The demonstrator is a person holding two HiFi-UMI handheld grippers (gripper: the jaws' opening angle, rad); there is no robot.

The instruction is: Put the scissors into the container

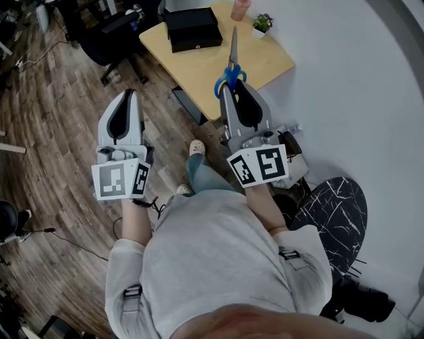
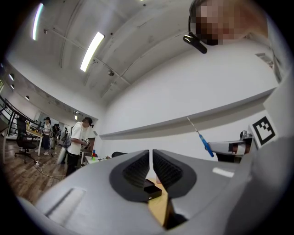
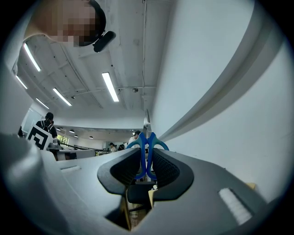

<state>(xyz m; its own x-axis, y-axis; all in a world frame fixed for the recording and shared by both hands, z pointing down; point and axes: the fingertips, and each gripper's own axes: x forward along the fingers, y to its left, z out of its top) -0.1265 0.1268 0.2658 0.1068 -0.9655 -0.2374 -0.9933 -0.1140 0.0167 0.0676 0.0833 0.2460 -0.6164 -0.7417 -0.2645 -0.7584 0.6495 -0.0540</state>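
Observation:
Blue-handled scissors [image 1: 231,66] are held by their handles in my right gripper [image 1: 232,83], which is shut on them; the blades point away over a wooden table [image 1: 265,63]. In the right gripper view the blue handles [image 3: 147,153] sit pinched between the jaws of my right gripper [image 3: 147,158]. A pinkish cup-like container [image 1: 240,9] stands at the table's far edge. My left gripper [image 1: 129,94] hangs over the floor to the left, jaws together with nothing in them. The left gripper view shows the left gripper [image 2: 151,160] and, off to the right, the scissors [image 2: 202,137].
A black box [image 1: 192,30] and a small potted plant [image 1: 262,25] stand on the table. A white wall runs along the right. A marbled black stool [image 1: 334,212] is behind me. People stand far off in the room [image 2: 76,142].

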